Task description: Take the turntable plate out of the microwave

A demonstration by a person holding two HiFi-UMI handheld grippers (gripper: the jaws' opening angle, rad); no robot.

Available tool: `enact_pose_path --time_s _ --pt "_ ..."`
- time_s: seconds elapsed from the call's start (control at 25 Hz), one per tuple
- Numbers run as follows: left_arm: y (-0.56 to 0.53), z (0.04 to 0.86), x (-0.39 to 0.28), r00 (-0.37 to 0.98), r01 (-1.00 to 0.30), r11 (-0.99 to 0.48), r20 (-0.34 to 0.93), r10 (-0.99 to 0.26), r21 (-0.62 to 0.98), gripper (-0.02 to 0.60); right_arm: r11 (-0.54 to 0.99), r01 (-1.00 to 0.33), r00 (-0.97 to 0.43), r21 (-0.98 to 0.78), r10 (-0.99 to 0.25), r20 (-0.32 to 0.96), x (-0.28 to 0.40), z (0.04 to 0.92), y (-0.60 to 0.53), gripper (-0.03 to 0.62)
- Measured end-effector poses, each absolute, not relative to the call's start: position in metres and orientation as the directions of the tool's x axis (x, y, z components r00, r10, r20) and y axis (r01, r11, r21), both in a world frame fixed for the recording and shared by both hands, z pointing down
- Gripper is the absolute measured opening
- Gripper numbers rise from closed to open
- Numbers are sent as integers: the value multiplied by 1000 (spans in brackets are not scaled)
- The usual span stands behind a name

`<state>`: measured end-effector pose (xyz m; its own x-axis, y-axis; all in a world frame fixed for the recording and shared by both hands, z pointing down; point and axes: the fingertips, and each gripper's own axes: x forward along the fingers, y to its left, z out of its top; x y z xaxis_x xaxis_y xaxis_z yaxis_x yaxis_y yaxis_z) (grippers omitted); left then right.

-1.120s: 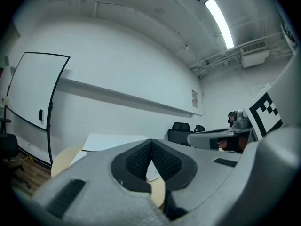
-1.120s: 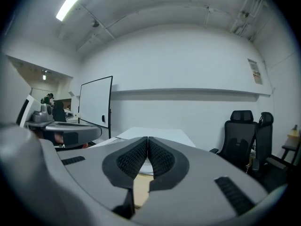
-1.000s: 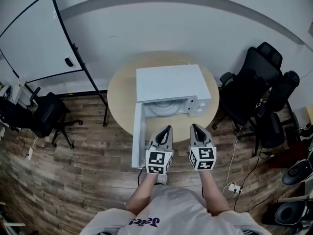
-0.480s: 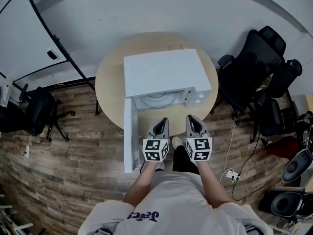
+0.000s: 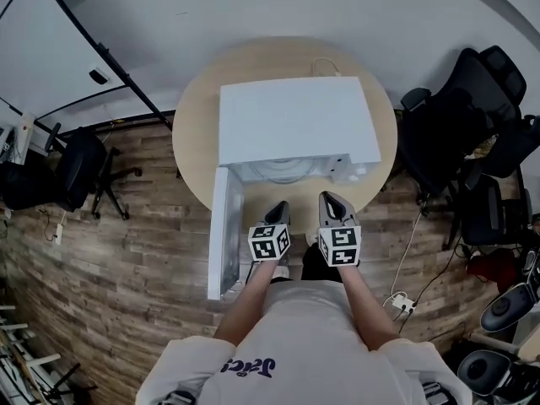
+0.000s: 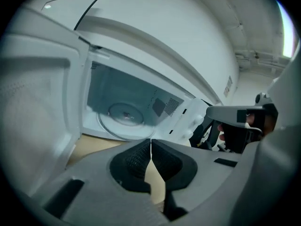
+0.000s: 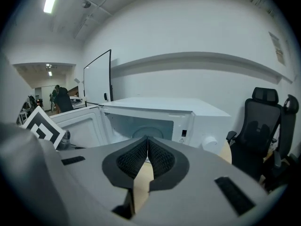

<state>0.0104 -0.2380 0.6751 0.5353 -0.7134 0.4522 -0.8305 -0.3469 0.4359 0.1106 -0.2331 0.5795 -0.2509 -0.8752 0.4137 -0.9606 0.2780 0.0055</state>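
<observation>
White, boxy and single, the microwave [image 5: 295,125] sits on one round wooden table [image 5: 192,146] in the head view. Its door [image 5: 224,234] is swung wide to the left, which leaves the cavity free to reach into. Just inside the opening a sliver of the one glass turntable plate [image 5: 283,172] shows, lying flat on the cavity floor. Two grippers hang side by side in front of that opening, clear of the table edge: the left gripper [image 5: 279,207] and the right gripper [image 5: 328,197]. They are probably lined up for a reach, and neither touches anything. One black office chair [image 5: 80,180] stands at the left. Those at the right overlap too much to count.

In the left gripper view, its pads are pressed together with nothing between them. The plate [image 6: 123,115] lies in the cavity beyond them, untouched.

The right gripper view shows the same: pads pressed together and empty. The plate's rim [image 7: 141,132] peeks just above them, inside the microwave. One control knob [image 7: 209,141] and one whiteboard [image 7: 98,81] are also visible. To my eye, the jaws must part before either can take the rim.
</observation>
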Motion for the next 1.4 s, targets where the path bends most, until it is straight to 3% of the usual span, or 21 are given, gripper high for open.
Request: enact_pose_path --time_s 0.24,0.36,0.56,0.72,0.96,1.04,1.24,1.4 --pt "-266 706 18 556 -761 -209 453 -697 614 20 323 -946 -290 -7 -841 457 114 603 -253 17" --pt "-280 719 25 574 -723 -165 451 -684 670 118 330 -944 -297 -12 -832 469 118 607 -263 17" --pt "-296 747 26 577 -626 -15 450 -681 779 184 338 -941 -302 -17 -817 492 124 616 -274 17" --pt "-310 765 22 551 -515 95 414 -725 852 201 350 -937 -310 -17 -806 504 125 623 -279 17" --pt "-324 781 13 529 -204 263 332 -781 943 199 368 -930 -314 0 -794 521 123 628 -281 17" --pt "-326 784 12 524 -160 283 325 -787 946 193 372 -928 -315 0 -786 532 122 633 -280 17" --pt "-329 782 9 517 -99 282 292 -805 954 58 376 -926 -334 -40 -764 553 116 647 -275 17" --pt "-329 778 9 528 -68 272 266 -807 960 44 381 -924 -341 -47 -760 553 110 651 -275 17"
